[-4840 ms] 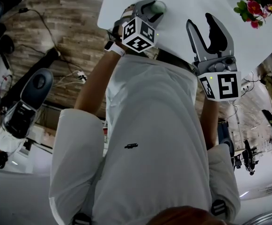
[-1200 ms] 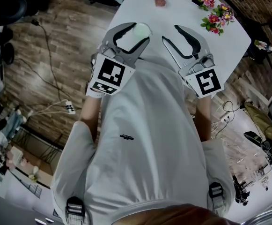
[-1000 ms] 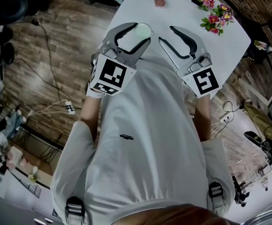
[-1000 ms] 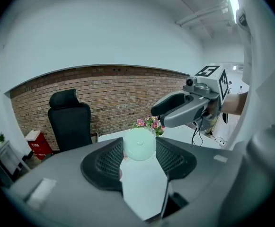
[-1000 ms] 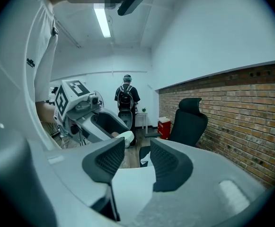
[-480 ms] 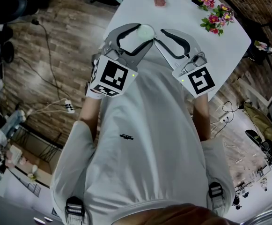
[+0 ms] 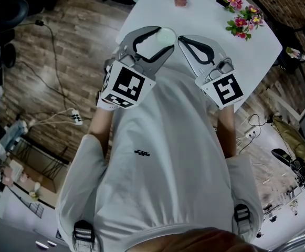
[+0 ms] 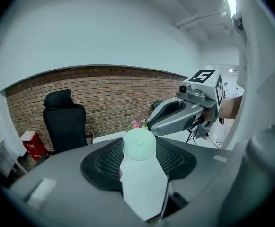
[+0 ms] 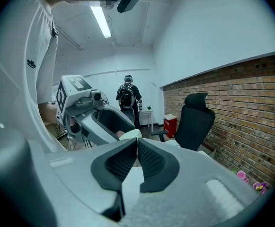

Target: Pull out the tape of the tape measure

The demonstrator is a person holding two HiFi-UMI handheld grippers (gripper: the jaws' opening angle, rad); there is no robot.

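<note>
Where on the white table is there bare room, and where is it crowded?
Bare: the table between the pink object and the tape measure, and the stretch below the flowers. Crowded: the near edge, where the left gripper holds the tape measure and the right gripper, its jaws just closed, meets it; what they pinch I cannot tell.

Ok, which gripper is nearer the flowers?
Right. The right gripper, jaws just closed with nothing visible between, sits below-left of the flowers; the left gripper is farther left.
</note>
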